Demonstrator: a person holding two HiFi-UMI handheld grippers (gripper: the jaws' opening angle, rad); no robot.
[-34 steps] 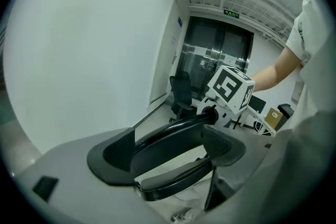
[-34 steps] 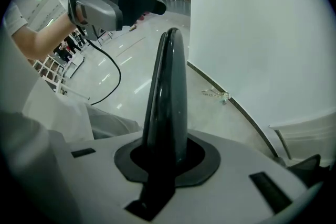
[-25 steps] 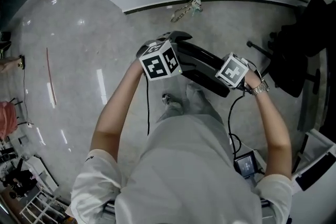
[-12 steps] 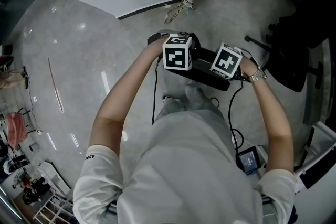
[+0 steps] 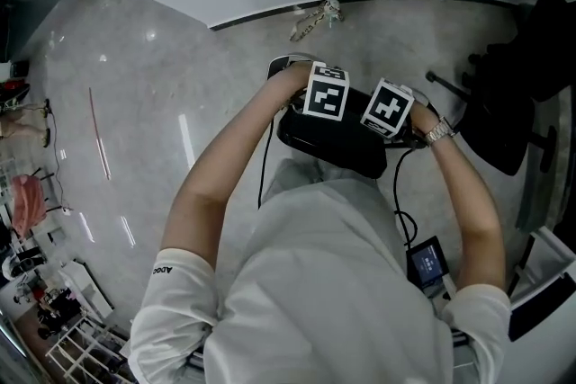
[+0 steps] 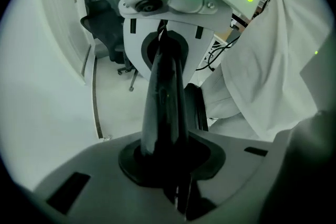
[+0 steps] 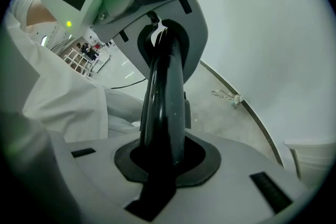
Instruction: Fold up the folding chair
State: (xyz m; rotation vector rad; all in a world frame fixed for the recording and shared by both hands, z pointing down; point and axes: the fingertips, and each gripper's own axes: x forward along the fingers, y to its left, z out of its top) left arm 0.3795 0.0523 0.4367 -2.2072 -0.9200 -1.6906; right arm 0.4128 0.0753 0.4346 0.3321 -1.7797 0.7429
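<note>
We see the left gripper pinching the black bar of the folding chair, its jaws having just been closing onto it. The right gripper clamps the same bar just beside the left. The chair stands on the grey floor, right in front of us.

An office: swivel chair, polished grey floor.

The head view looks steeply down onto the pale grey floor. The two gripper views sit close on one glossy black chair bar, facing each other along it.
</note>
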